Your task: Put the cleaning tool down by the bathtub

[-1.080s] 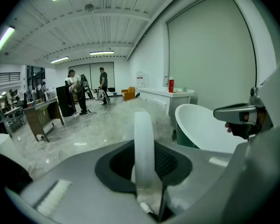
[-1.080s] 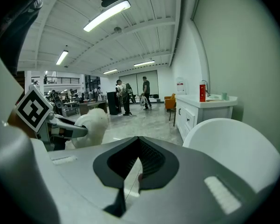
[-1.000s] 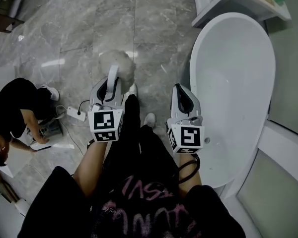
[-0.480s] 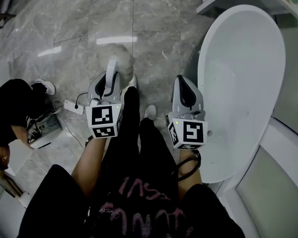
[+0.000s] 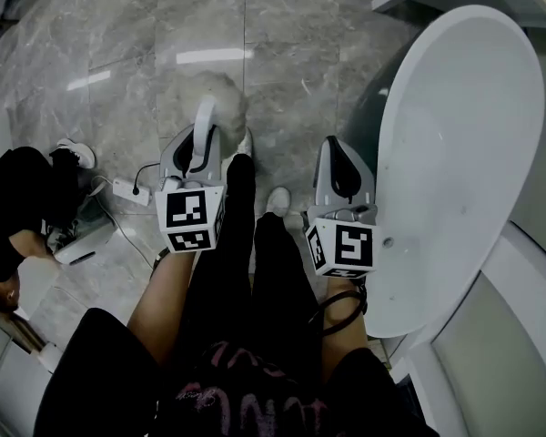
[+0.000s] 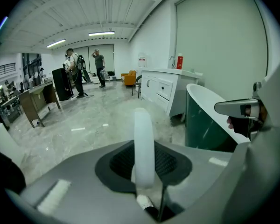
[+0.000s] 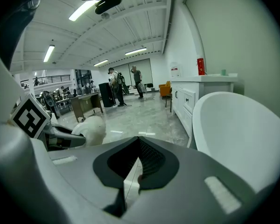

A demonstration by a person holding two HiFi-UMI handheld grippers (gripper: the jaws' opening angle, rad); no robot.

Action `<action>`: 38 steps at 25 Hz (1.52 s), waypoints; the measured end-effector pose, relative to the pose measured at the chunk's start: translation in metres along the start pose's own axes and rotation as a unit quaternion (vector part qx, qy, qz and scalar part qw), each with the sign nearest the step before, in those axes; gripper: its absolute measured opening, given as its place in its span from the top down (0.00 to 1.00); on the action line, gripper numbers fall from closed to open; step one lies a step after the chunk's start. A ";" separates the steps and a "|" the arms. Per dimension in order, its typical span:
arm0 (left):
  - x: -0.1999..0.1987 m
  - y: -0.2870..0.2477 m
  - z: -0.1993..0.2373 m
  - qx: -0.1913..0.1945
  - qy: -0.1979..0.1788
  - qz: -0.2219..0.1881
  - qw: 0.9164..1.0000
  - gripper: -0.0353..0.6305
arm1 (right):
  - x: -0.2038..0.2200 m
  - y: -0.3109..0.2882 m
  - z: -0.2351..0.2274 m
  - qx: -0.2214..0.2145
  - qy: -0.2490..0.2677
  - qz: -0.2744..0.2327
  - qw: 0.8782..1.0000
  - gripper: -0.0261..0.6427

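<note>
left hand-held gripper [image 5: 194, 157]: clamped on the handle of the fluffy white cleaning tool [image 5: 215, 106], over grey marble floor [image 5: 118, 53] | right hand-held gripper [image 5: 344, 178]: jaws together, empty, beside white oval bathtub [image 5: 464, 135]

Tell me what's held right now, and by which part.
The left gripper clamps the fluffy cleaning tool by its white handle; the right gripper holds nothing.
</note>
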State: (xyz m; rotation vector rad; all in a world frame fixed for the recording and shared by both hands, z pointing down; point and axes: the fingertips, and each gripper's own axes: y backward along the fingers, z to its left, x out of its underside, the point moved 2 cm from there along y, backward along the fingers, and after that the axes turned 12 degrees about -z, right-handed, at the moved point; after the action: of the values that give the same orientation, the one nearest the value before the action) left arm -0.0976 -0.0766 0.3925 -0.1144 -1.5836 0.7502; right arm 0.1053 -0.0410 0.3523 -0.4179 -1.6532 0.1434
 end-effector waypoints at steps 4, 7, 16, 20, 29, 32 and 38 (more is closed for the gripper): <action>0.018 -0.018 0.004 -0.009 0.006 0.014 1.000 0.81 | 0.019 -0.012 -0.007 0.002 -0.008 0.009 1.000 0.94; 0.033 -0.028 0.007 -0.019 0.014 0.021 0.999 0.81 | 0.035 -0.018 -0.014 0.004 -0.011 0.017 1.000 0.94; 0.068 -0.071 0.008 -0.019 0.011 0.028 0.999 0.81 | 0.084 -0.041 -0.038 0.019 -0.022 0.029 0.999 0.94; 0.091 -0.089 0.011 -0.020 0.000 0.031 0.999 0.81 | 0.112 -0.051 -0.042 0.017 -0.025 0.034 0.999 0.94; 0.152 -0.119 0.024 -0.027 0.009 0.045 0.999 0.81 | 0.173 -0.078 -0.036 0.008 -0.032 0.042 0.999 0.94; 0.175 -0.129 0.029 -0.028 0.016 0.055 0.998 0.81 | 0.195 -0.088 -0.035 0.004 -0.032 0.049 0.998 0.94; 0.213 -0.157 0.043 -0.041 0.029 0.057 0.997 0.81 | 0.234 -0.111 -0.033 0.004 -0.031 0.056 0.998 0.94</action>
State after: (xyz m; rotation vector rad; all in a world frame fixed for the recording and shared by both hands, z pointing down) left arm -0.1205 -0.1119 0.6572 -0.2856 -1.5614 0.7637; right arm 0.1000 -0.0659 0.6117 -0.5036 -1.6898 0.2480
